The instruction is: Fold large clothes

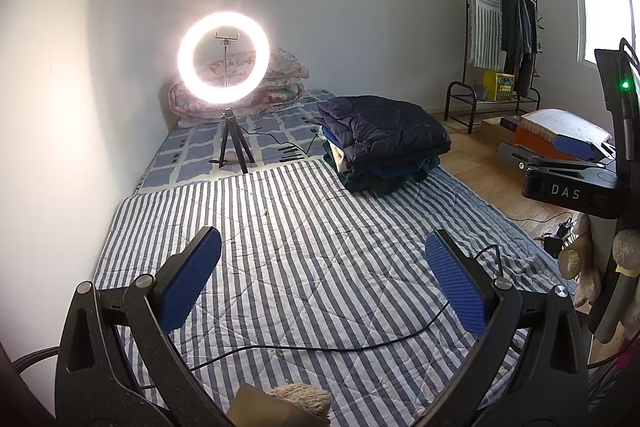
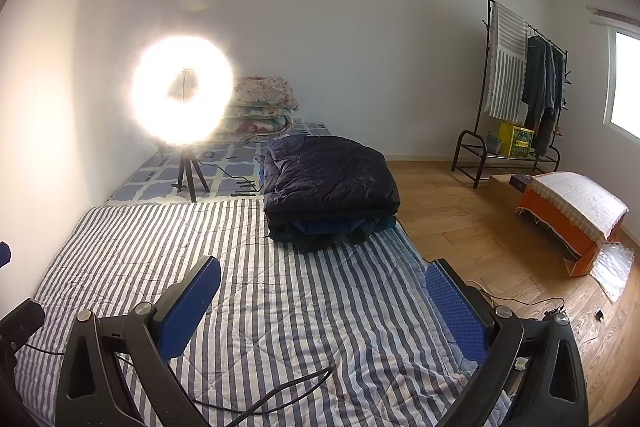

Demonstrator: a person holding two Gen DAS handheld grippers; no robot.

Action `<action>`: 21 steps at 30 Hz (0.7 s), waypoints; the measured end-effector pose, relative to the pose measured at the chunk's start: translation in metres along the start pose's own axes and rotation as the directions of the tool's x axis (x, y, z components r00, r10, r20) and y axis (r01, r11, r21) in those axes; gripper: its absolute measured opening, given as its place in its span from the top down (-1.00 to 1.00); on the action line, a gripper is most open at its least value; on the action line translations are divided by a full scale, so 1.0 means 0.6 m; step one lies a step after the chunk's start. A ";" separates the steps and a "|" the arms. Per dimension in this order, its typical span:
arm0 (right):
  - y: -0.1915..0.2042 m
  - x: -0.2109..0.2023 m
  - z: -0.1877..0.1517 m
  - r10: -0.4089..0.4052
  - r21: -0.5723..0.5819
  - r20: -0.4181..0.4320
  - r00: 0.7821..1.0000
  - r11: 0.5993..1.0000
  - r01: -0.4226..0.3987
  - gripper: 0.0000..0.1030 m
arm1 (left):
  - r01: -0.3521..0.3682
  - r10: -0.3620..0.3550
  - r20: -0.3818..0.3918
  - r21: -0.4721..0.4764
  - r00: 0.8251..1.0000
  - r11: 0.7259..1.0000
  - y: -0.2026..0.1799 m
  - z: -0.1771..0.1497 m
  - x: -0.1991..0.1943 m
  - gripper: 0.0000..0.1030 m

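Observation:
A stack of folded dark clothes, topped by a navy quilted jacket (image 1: 382, 131), sits at the far right of the striped quilt (image 1: 300, 247); it also shows in the right wrist view (image 2: 328, 183). My left gripper (image 1: 322, 279) is open and empty, held above the quilt (image 2: 280, 307). My right gripper (image 2: 322, 303) is open and empty, above the quilt's right part. The right gripper's body shows at the right edge of the left wrist view (image 1: 576, 183).
A lit ring light on a tripod (image 1: 224, 67) stands on the mattress behind the quilt, beside folded floral bedding (image 1: 280, 83). A black cable (image 1: 320, 345) runs across the quilt. A clothes rack (image 2: 520, 87) and an orange covered box (image 2: 572, 215) stand on the wooden floor at right.

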State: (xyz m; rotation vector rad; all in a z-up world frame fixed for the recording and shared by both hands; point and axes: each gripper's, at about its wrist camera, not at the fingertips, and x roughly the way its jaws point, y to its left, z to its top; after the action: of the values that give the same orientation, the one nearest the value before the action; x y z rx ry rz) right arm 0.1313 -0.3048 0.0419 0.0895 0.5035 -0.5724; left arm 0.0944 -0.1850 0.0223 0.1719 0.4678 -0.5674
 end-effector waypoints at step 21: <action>-0.002 0.000 0.003 0.006 -0.009 0.000 1.000 1.000 -0.006 -0.99 | -0.001 0.001 0.000 -0.003 1.000 1.000 -0.001 0.000 0.000 -1.00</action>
State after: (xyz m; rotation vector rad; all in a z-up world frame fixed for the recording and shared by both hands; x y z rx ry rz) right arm 0.1311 -0.3064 0.0439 0.0825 0.5056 -0.5646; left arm 0.0943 -0.1854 0.0222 0.1695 0.4682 -0.5660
